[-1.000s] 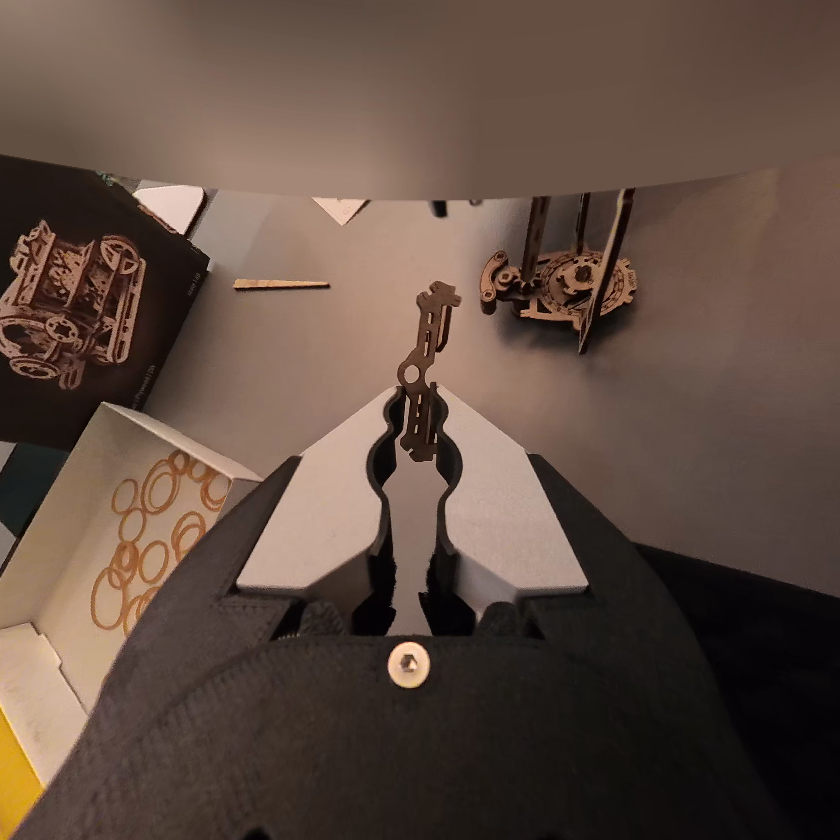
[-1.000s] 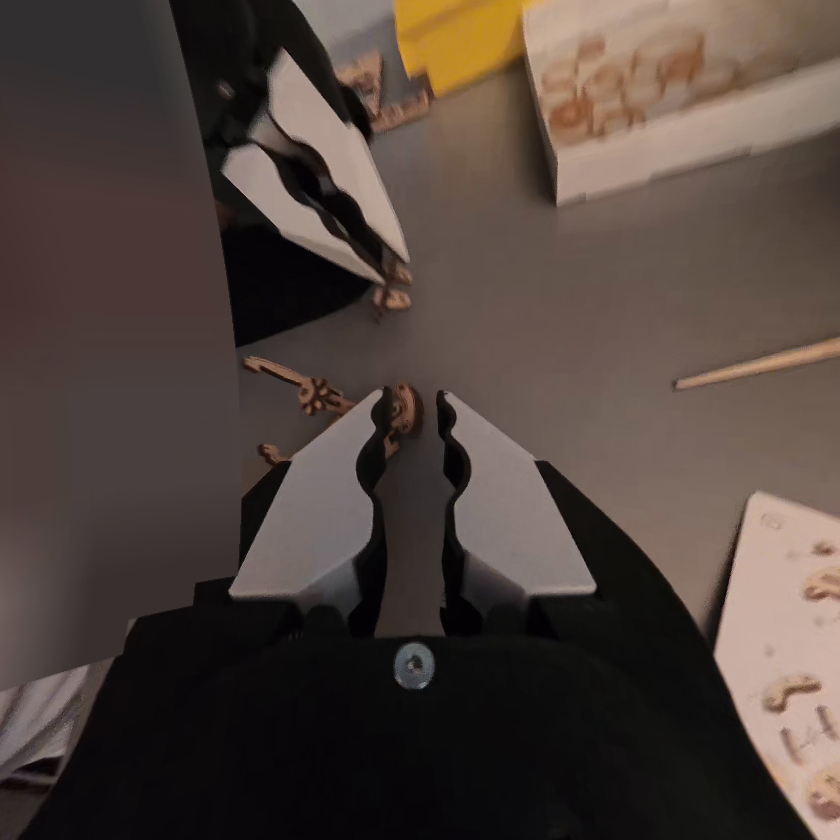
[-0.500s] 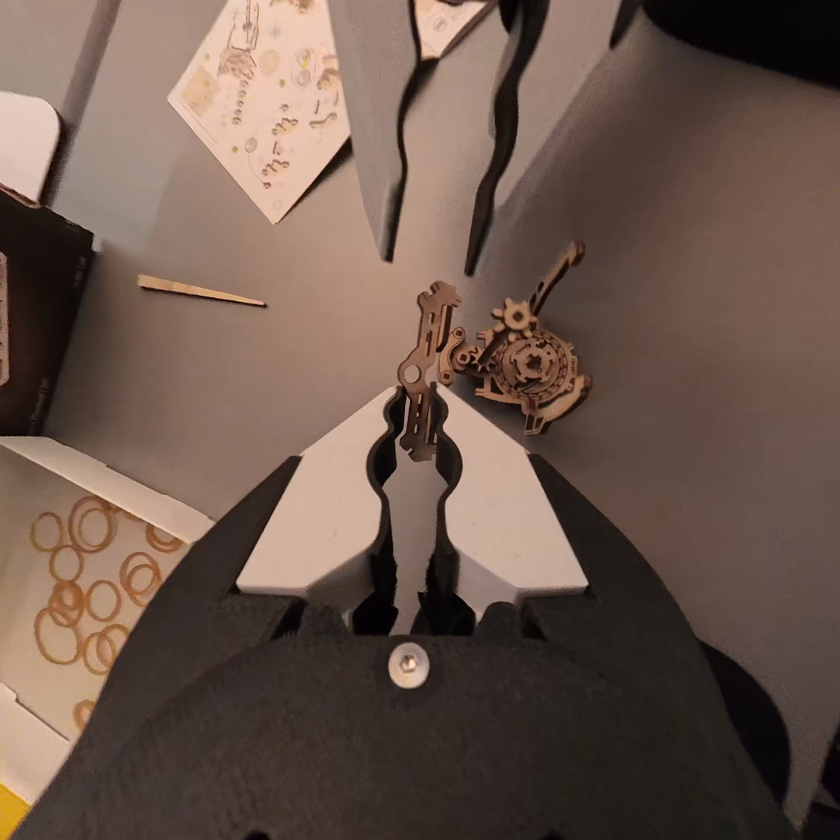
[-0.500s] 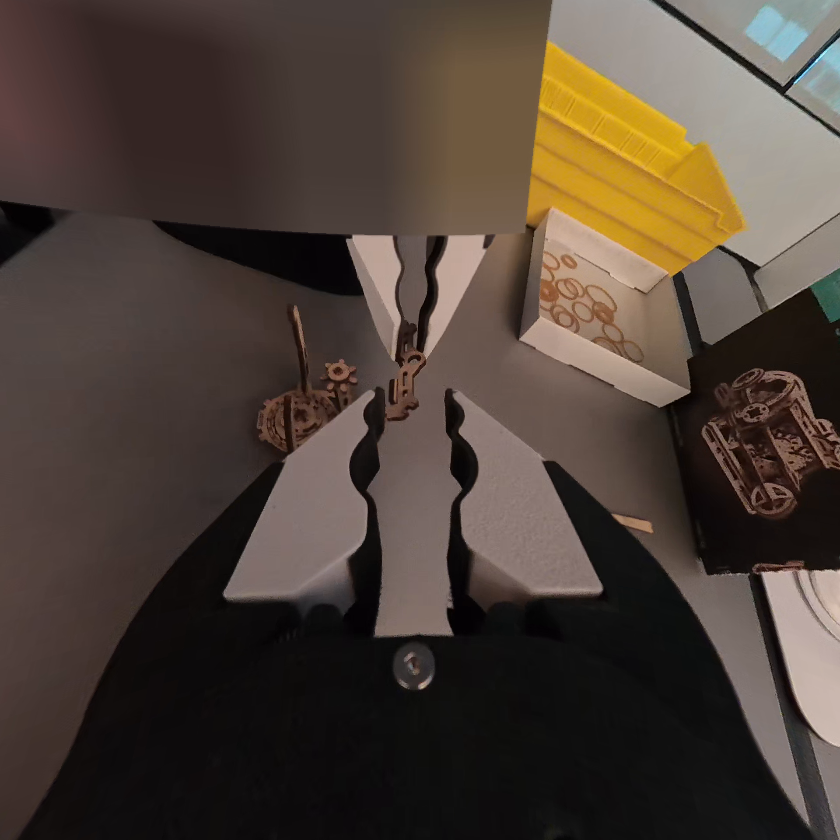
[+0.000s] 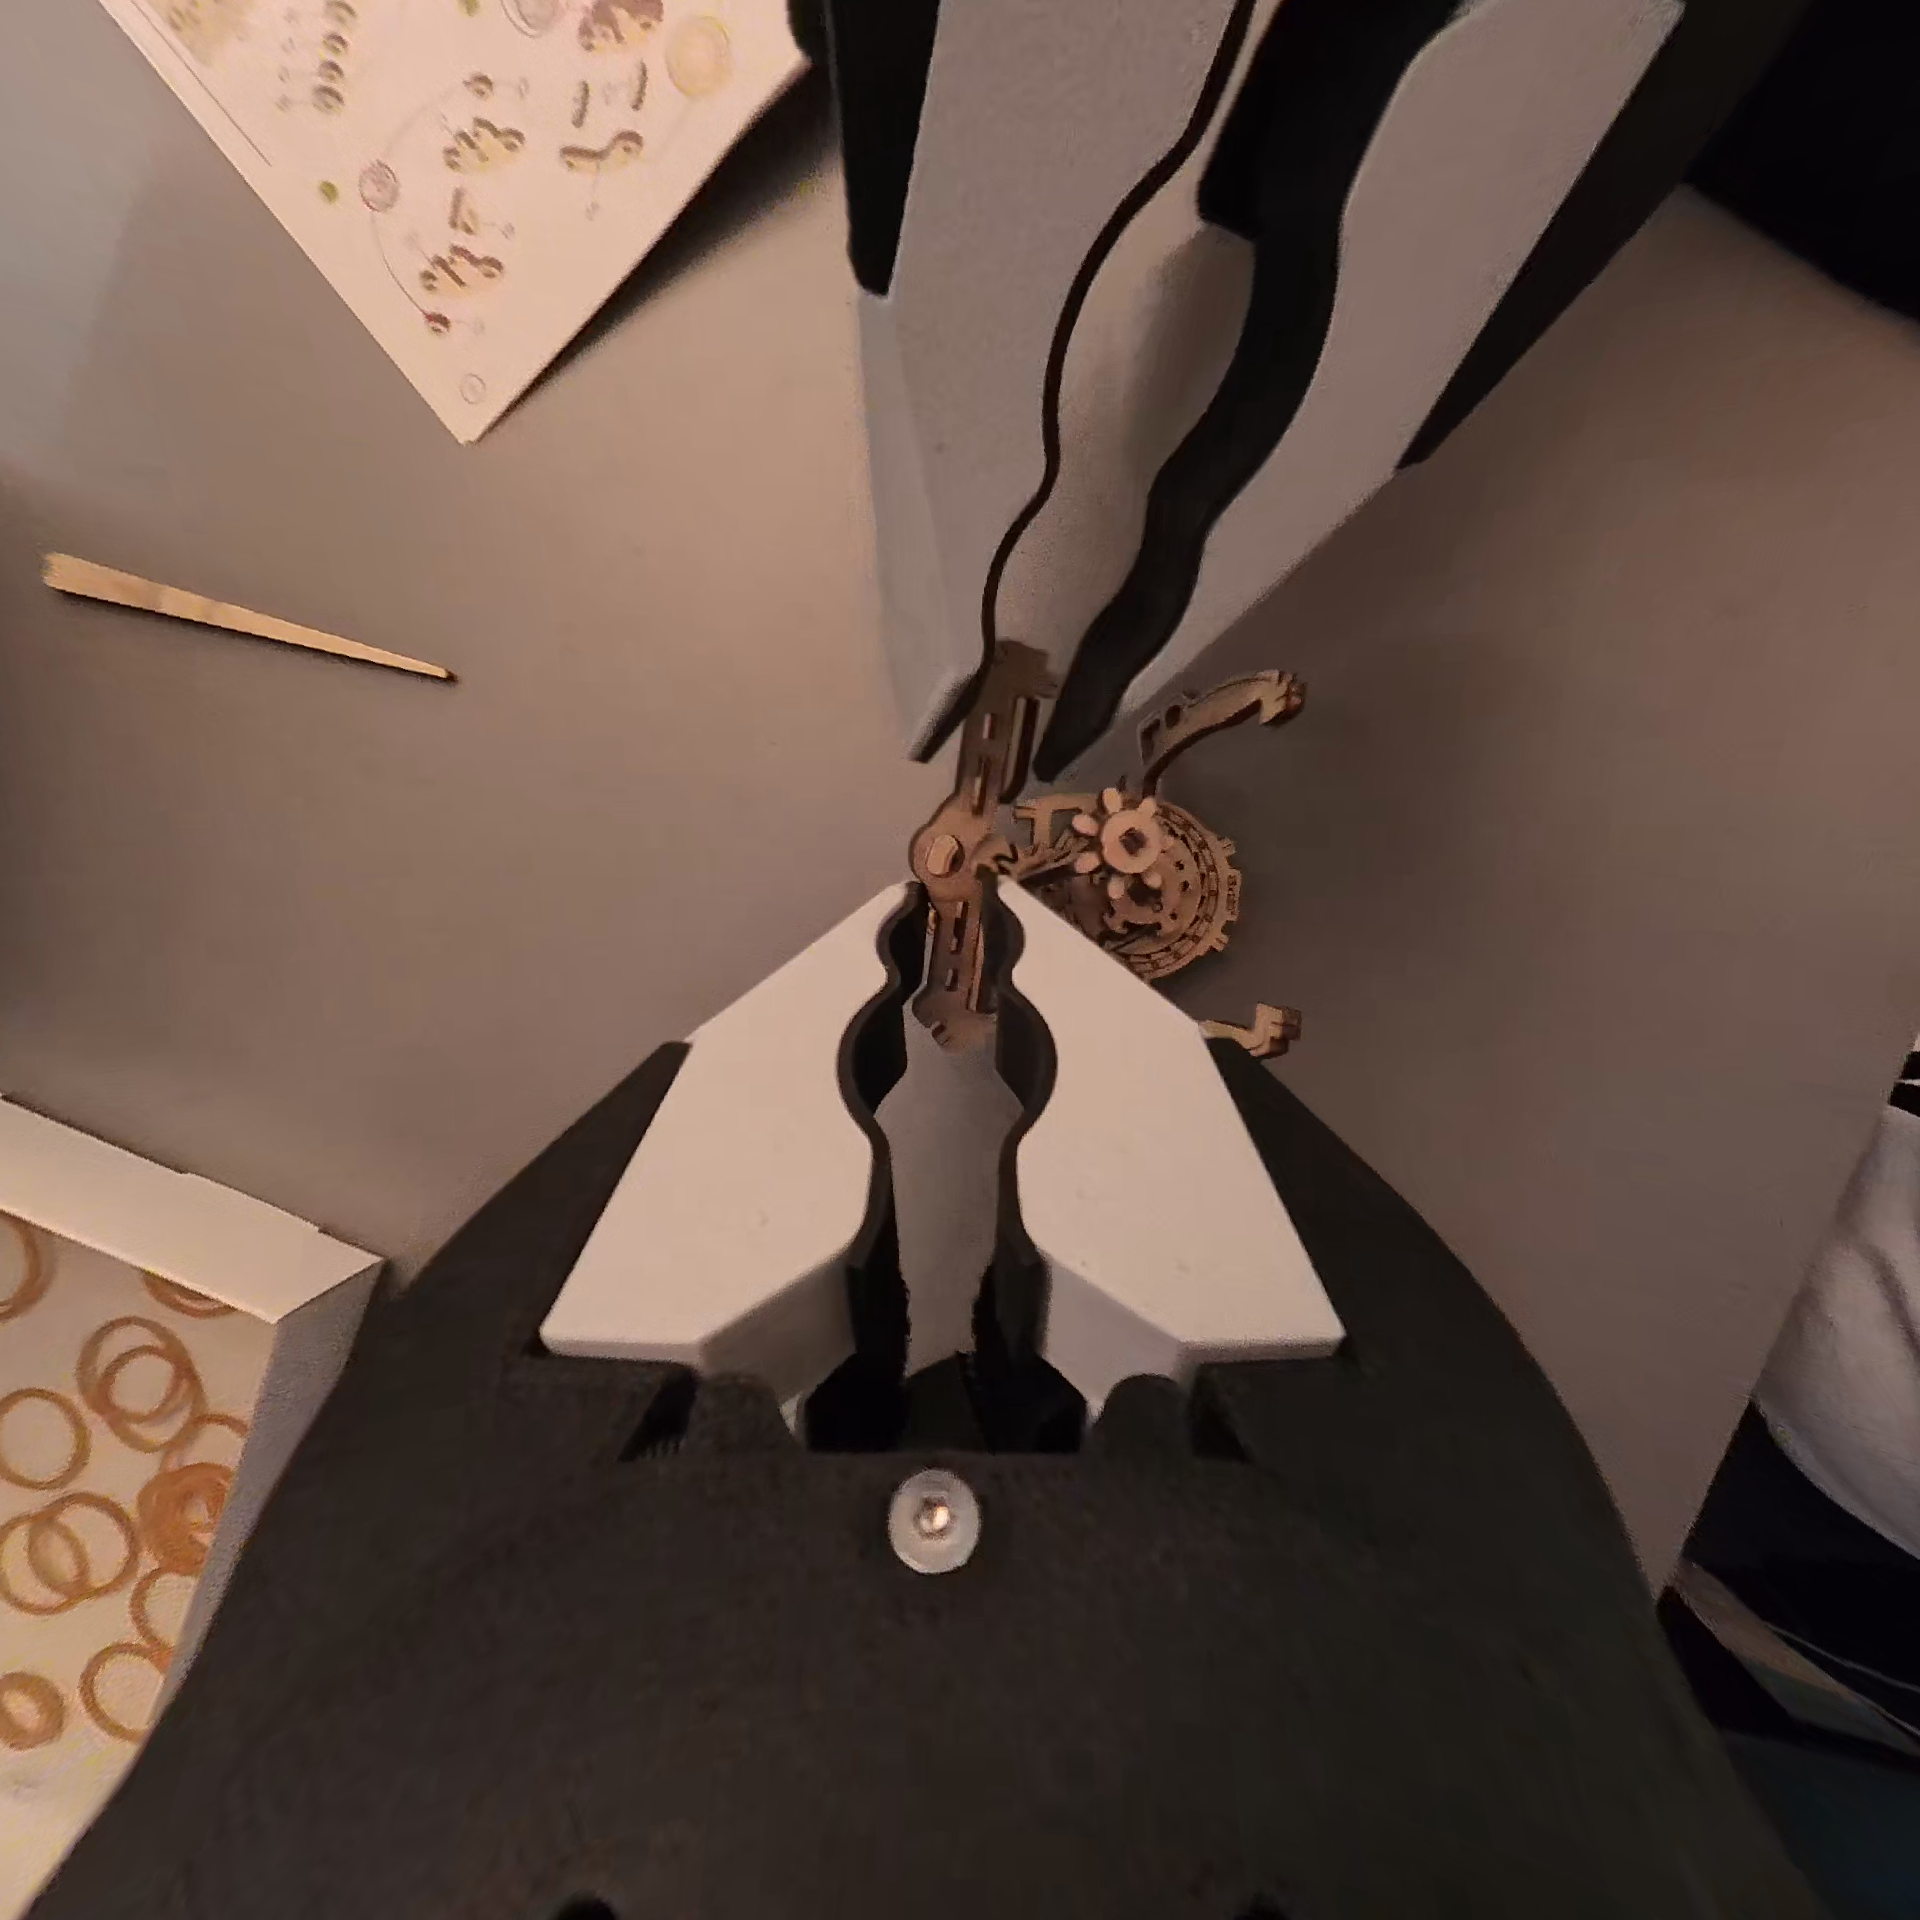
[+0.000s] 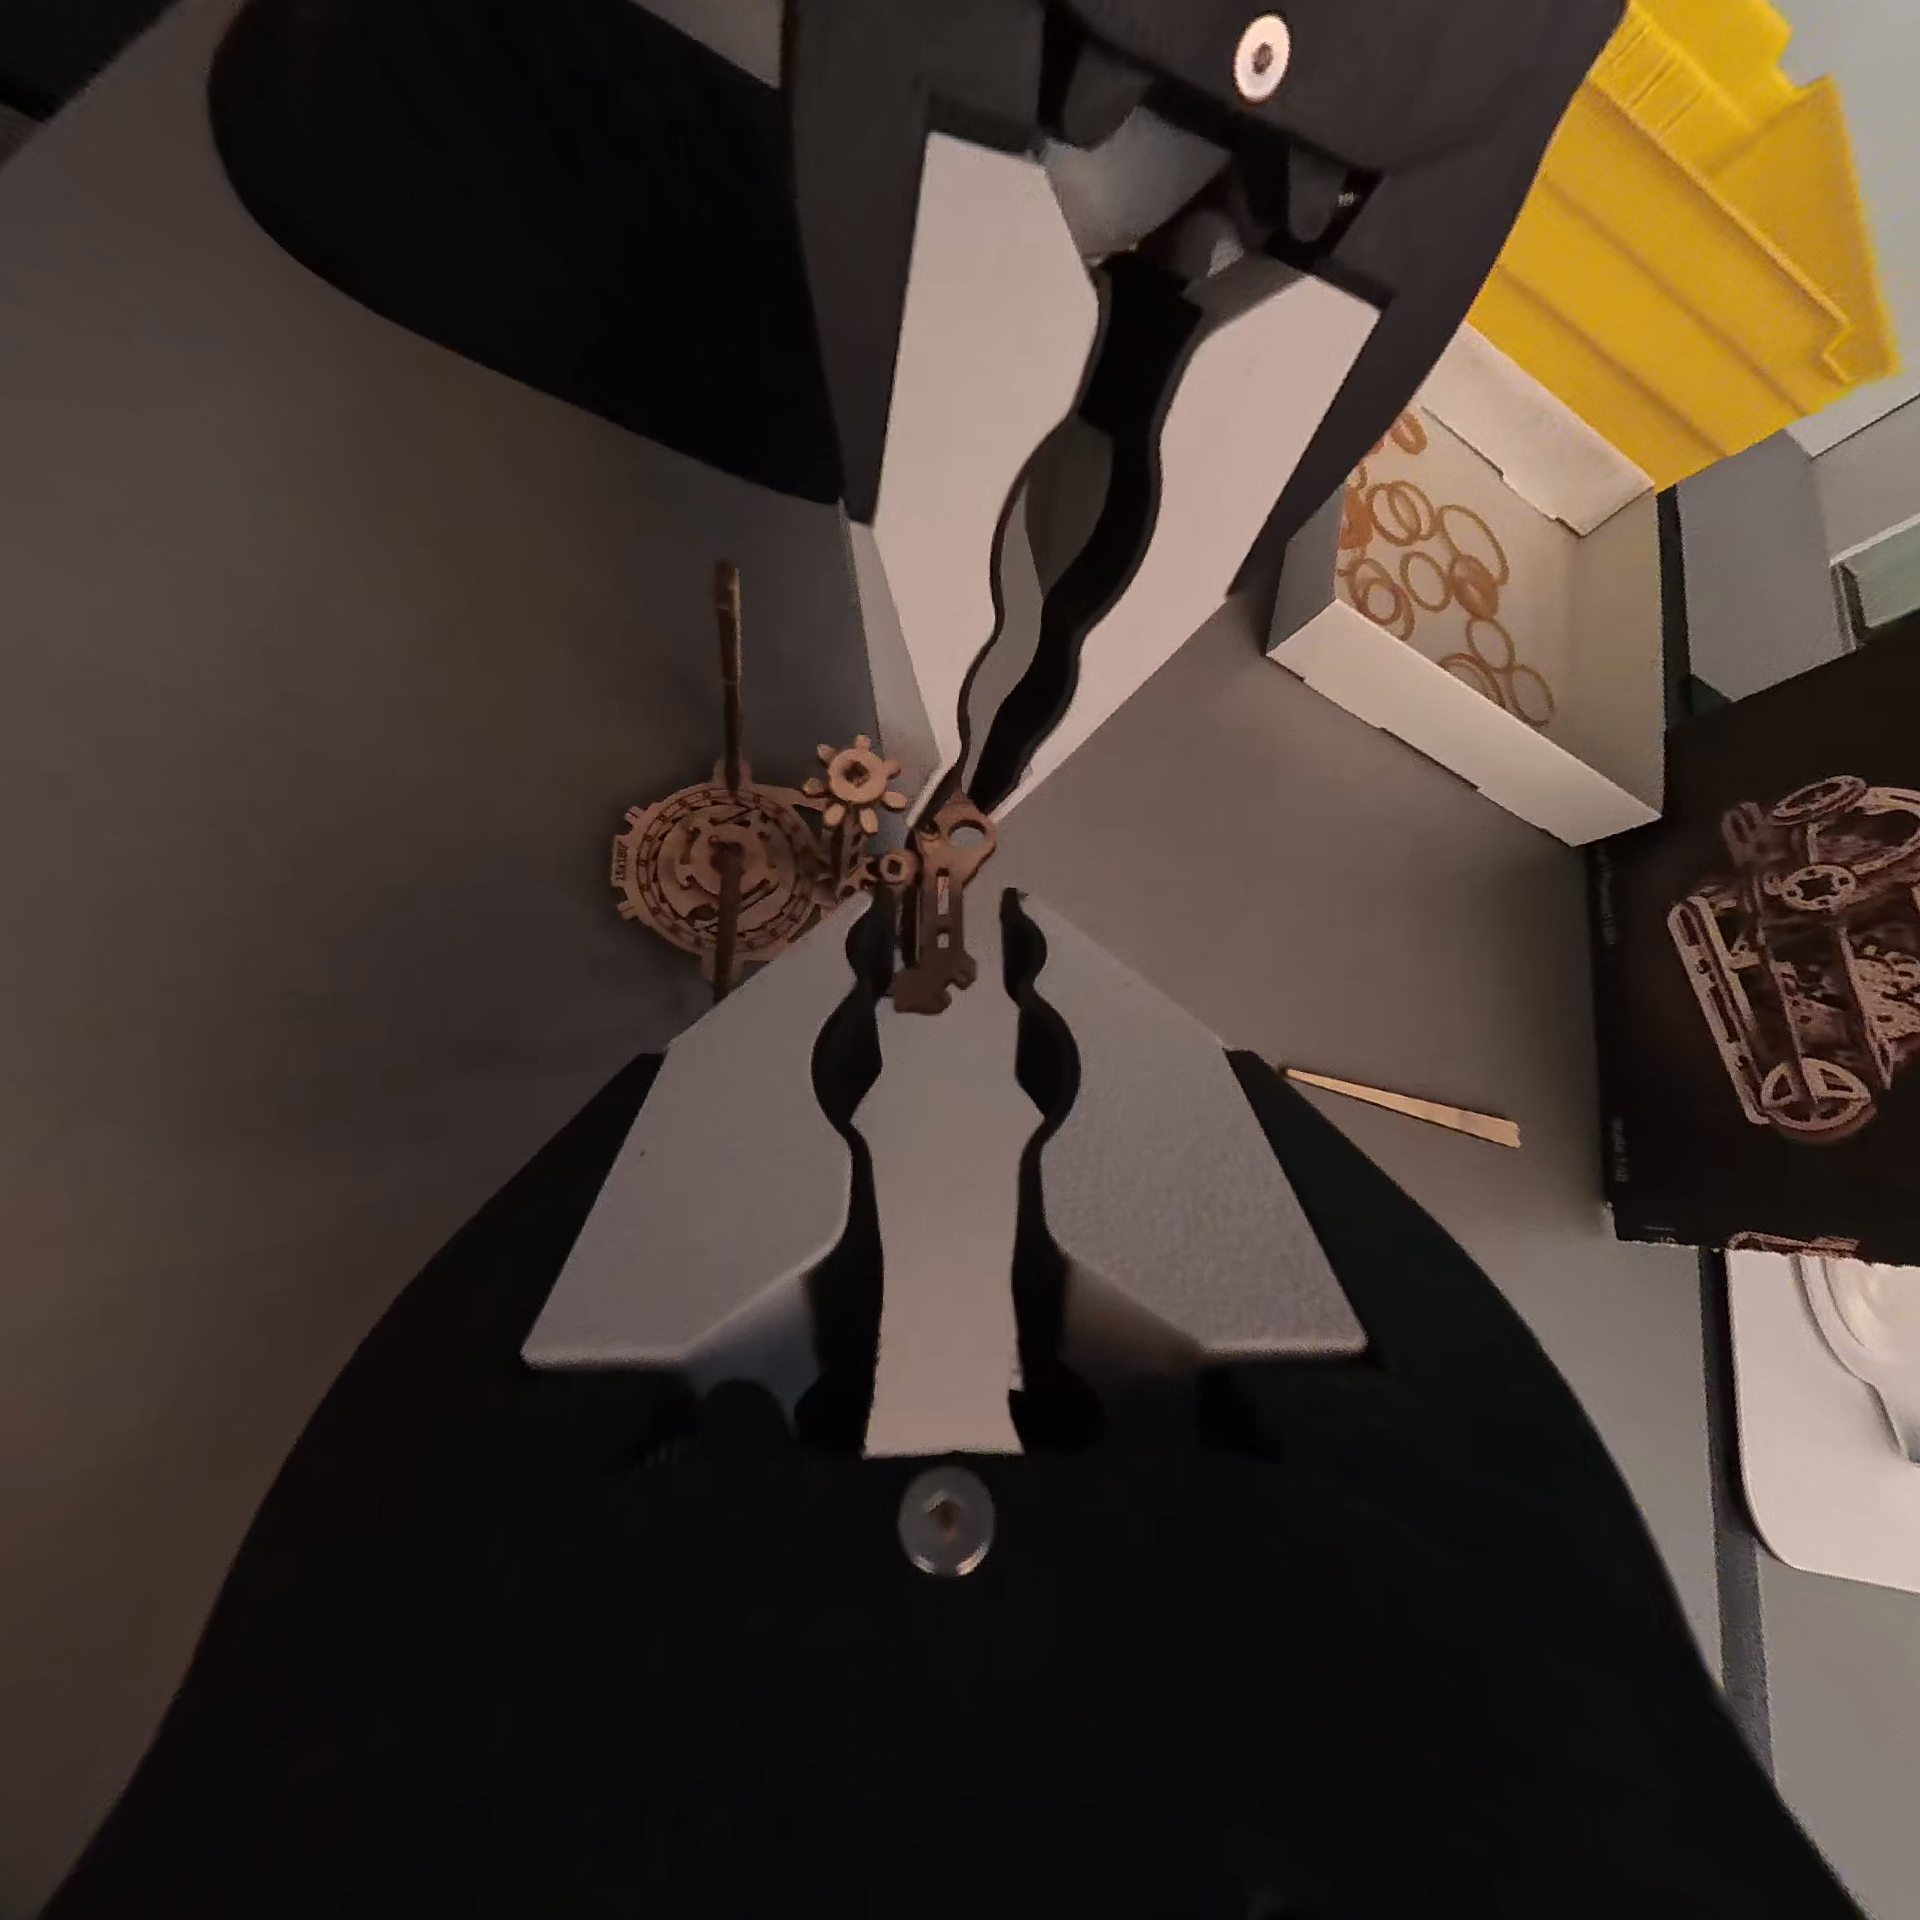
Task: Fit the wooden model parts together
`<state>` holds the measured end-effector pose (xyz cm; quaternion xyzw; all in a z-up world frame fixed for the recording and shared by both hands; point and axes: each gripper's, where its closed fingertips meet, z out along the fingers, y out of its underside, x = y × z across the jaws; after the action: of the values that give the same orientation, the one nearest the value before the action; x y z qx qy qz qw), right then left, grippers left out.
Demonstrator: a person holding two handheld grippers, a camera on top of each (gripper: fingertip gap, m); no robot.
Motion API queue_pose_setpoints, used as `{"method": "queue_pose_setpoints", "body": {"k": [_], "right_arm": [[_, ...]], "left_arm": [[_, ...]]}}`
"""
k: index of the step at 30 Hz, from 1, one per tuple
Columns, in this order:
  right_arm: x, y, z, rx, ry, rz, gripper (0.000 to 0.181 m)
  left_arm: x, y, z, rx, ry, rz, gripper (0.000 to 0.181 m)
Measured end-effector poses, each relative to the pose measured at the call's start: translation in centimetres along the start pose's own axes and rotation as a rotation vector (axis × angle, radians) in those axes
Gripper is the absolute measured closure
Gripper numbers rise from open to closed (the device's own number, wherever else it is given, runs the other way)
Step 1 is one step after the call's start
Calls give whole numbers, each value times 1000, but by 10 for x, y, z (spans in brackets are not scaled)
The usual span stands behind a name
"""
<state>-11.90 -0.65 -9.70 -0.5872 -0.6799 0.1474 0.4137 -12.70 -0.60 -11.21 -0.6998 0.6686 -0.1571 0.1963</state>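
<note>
Looks like a hobby or lab workbench, with a plain grey bench (image 6: 364,727) top. Scattered around its edges: yellow bin (image 6: 1683,260), white box of rubber bands (image 6: 1455,623), black kit box (image 6: 1787,987), printed instruction sheet (image 5: 457,177)

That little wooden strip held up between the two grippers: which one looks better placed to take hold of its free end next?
Probably the right gripper: it is open, its fingers flanking the free end of the wooden strip. The left gripper already clamps the other end.

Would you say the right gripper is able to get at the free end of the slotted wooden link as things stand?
Probably yes. The right gripper is open and the free end of the slotted wooden link already sits between its fingers, near the left one. The left gripper clamps only the far end, so nothing blocks it.
</note>
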Motion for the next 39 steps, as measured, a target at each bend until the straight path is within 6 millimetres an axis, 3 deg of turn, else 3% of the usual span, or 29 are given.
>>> {"method": "queue_pose_setpoints", "body": {"k": [1, 2, 9, 12, 20, 22, 25, 32, 36, 39], "right_arm": [[-3, 0, 1, -3, -11, -2, 164], [-7, 0, 1, -9, -34, -7, 181], [-5, -4, 2, 47, -34, 40, 181], [2, -7, -3, 102, -56, 100, 165], [3, 5, 8, 34, -80, 91, 165], [0, 3, 9, 40, -99, 77, 178], [-1, 8, 11, 1, -99, 80, 161], [-6, 6, 11, 23, -132, 132, 164], [13, -2, -4, 154, -147, 347, 161], [41, 15, -5, 221, -156, 679, 162]], "left_arm": [[0, 2, 2, -8, 2, -1, 173], [1, 3, 3, -13, 10, 1, 173], [4, -1, -3, 53, 64, 10, 173], [-2, 2, 1, 58, 45, 13, 173], [-5, 2, 7, 100, 90, -37, 173], [-6, 2, 7, 102, 82, -27, 173], [-5, 2, 5, 106, 82, -19, 173], [-4, 1, -2, 110, 113, -5, 173], [-12, 0, -17, 157, 96, -37, 173], [-23, 7, -30, 192, 58, -72, 173]]}}
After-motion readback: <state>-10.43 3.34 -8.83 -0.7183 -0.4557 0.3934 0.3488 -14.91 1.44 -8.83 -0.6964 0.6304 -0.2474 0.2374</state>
